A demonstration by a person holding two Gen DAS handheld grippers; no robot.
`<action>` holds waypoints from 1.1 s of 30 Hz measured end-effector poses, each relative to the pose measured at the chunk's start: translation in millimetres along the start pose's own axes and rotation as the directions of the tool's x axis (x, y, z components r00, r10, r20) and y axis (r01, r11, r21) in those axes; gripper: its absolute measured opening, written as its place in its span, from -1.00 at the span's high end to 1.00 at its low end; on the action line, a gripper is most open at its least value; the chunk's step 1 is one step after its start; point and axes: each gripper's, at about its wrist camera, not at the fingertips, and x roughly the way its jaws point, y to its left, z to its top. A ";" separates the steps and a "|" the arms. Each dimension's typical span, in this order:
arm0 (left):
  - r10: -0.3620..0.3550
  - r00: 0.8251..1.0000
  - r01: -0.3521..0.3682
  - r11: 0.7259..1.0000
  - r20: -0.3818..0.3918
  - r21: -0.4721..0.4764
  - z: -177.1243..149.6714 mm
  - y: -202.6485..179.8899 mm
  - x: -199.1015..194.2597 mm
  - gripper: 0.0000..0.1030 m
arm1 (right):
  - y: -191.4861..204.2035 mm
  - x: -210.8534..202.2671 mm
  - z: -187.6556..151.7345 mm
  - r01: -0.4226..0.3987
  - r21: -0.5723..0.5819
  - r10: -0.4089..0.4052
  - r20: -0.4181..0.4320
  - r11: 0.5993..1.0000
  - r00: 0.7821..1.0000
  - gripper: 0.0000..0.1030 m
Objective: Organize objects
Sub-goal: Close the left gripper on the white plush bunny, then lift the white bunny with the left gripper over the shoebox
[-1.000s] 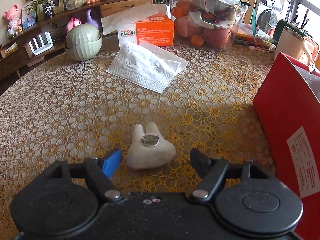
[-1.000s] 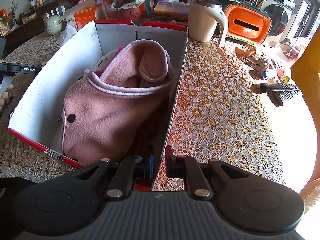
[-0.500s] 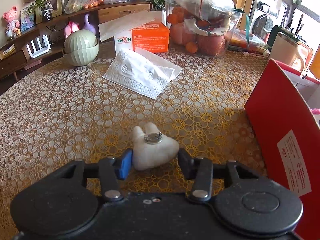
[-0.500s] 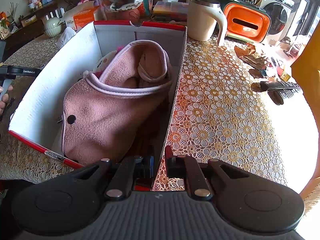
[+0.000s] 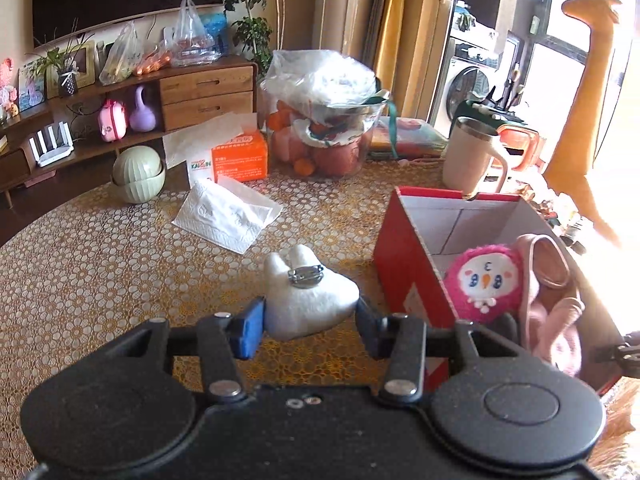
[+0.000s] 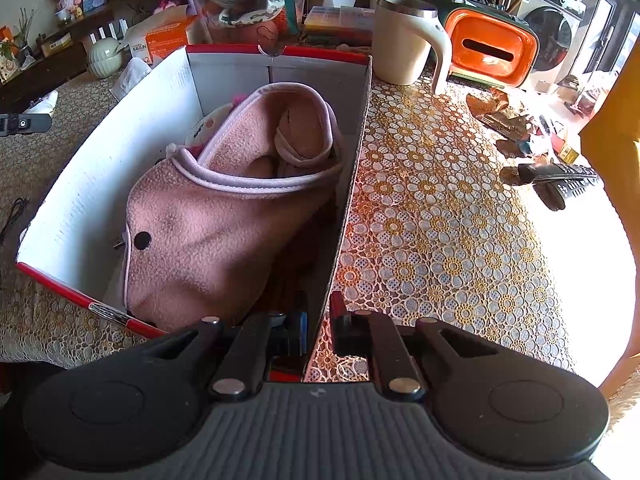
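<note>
My left gripper [image 5: 310,324] is shut on a small white plush brooch [image 5: 308,300] with a metal pin clasp on its back, and holds it above the patterned tablecloth. To its right stands the red cardboard box [image 5: 408,264], holding a pink owl plush [image 5: 486,278] and a pink fleece garment [image 5: 552,320]. My right gripper [image 6: 319,330] is shut on the near end of the box wall [image 6: 352,184], one finger inside and one outside. The pink fleece garment [image 6: 224,220] fills most of the box.
On the table are a folded white tissue [image 5: 226,218], an orange tissue box [image 5: 236,158], green stacked bowls [image 5: 138,174], a glass bowl of fruit under plastic [image 5: 326,128] and a cream mug [image 6: 404,40]. An orange case [image 6: 490,50] and remote controls [image 6: 560,178] lie right of the box.
My left gripper closed on the white plush brooch, then rose with it off the tablecloth and turned right, bringing the box's inside into view. The right gripper stayed on the box wall.
</note>
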 end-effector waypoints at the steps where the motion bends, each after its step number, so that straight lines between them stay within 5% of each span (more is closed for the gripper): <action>1: -0.011 1.000 0.011 1.000 0.008 0.014 -0.1 -7.1 -8.0 0.10 | -0.9 0.1 0.0 -0.003 0.004 0.003 -0.001 1.000 1.000 0.77; 18: -0.197 0.980 0.198 0.963 -0.022 0.183 -17.6 -118.5 -37.9 0.10 | 1.3 -2.5 -1.4 0.008 -0.028 -0.008 0.015 1.000 1.000 0.80; 33: -0.233 0.968 0.250 0.917 -0.090 0.312 -27.4 -191.2 -1.9 0.10 | -10.5 -17.4 -4.7 -0.030 -0.018 0.031 0.037 0.999 0.999 0.80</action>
